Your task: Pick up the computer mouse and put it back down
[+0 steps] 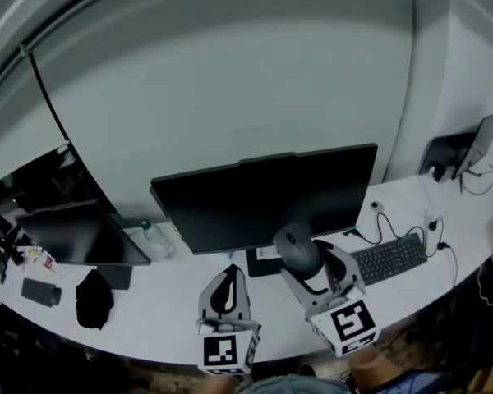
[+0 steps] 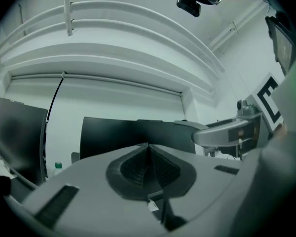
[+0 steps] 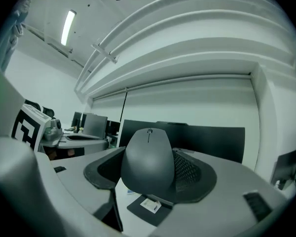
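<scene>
Desk (image 1: 164, 310) below; matte grey mouse (image 3: 148, 157) (domed) in right claw (image 3: 149, 172).

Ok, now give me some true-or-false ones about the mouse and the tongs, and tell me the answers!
1. The right tongs are squeezing the mouse. True.
2. The left tongs are holding something too. False: they are shut with nothing in them.
3. The mouse is lying on the desk. False: it is held up in the air, in front of the monitor.
4. A keyboard lies on the desk. True.
5. The mouse is bright red. False: it is dark grey.
</scene>
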